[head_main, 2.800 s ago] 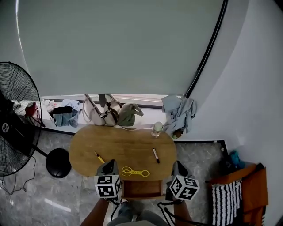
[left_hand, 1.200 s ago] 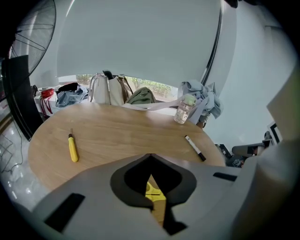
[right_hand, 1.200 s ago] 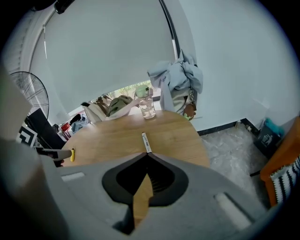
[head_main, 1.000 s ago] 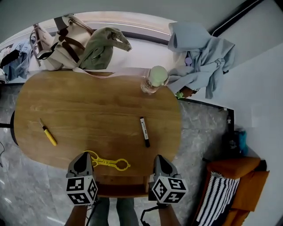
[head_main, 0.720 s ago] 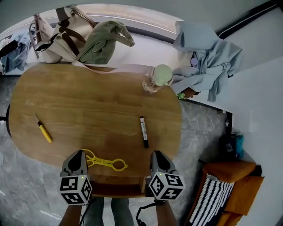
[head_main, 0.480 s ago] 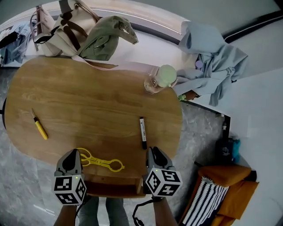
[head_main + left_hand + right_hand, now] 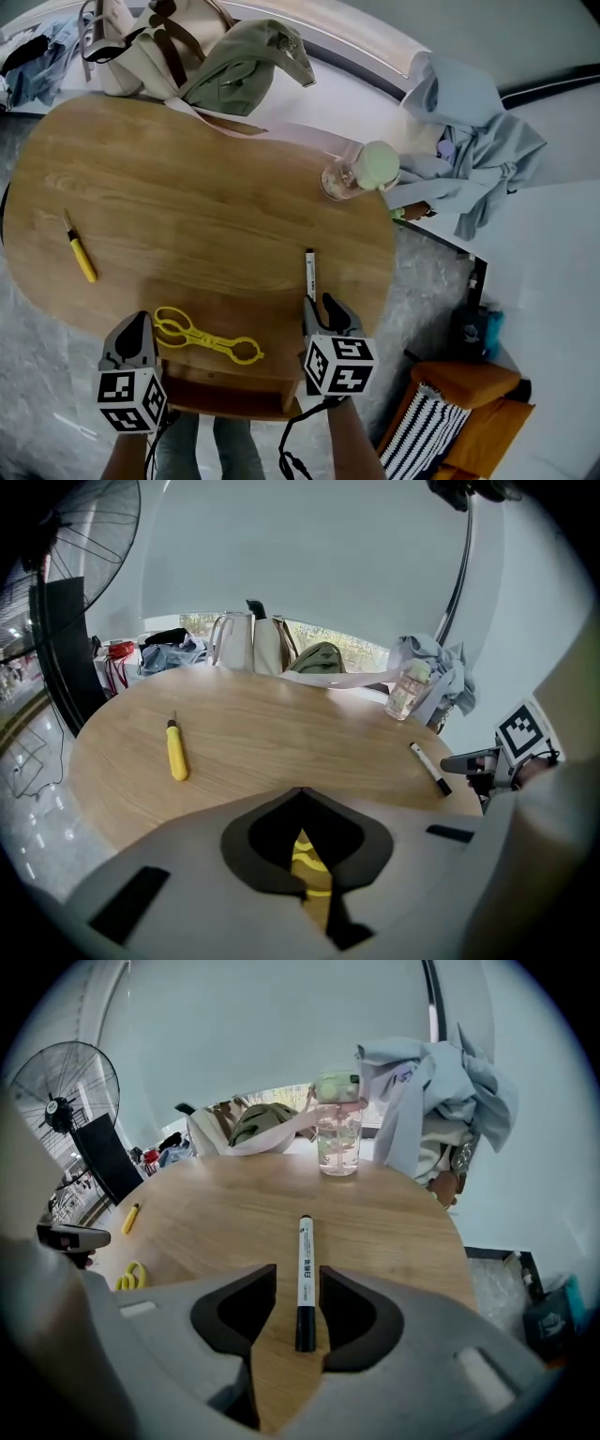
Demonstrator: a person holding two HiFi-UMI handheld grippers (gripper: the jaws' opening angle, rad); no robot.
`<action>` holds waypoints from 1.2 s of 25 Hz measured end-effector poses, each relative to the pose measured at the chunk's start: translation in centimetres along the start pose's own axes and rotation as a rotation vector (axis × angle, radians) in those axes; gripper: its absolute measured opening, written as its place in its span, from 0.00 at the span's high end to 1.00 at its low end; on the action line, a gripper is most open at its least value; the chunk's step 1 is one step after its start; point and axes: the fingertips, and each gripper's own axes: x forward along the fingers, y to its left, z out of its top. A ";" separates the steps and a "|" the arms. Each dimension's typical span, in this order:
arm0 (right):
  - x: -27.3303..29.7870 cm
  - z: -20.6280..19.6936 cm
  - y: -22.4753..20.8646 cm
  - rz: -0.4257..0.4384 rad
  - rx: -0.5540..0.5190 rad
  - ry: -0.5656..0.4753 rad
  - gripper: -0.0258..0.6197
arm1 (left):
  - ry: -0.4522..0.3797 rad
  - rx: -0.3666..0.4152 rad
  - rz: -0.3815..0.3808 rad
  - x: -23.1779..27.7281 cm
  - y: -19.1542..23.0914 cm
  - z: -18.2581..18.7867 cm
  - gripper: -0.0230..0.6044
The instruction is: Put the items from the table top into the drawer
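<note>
The left gripper [image 7: 141,321] and the right gripper [image 7: 320,303] both point steeply down over the near edge of the table [image 7: 187,216]. The left forearm [image 7: 122,457] and right forearm [image 7: 353,445] reach in behind them. The left gripper's jaw tips meet on nothing. The right gripper's jaws have just been opening and stand apart around the black marker [image 7: 303,1260], clear of it.

Grey left gripper [image 7: 141,322] and right gripper [image 7: 322,304], black-lined jaws, each with a white cube of black square markers; thin black cable [image 7: 285,448] below.
</note>
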 end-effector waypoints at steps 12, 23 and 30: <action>3.5 0.2 -0.3 -0.014 -0.061 0.055 0.76 | 0.007 -0.037 0.045 -0.7 3.0 -1.5 0.97; 4.1 -0.3 -1.0 -0.043 -0.044 0.066 0.79 | 0.003 -0.064 0.034 -0.8 3.2 -1.9 0.97; 4.1 -0.3 -0.8 -0.043 -0.070 0.068 0.82 | 0.003 -0.061 0.035 -1.1 3.3 -2.4 0.97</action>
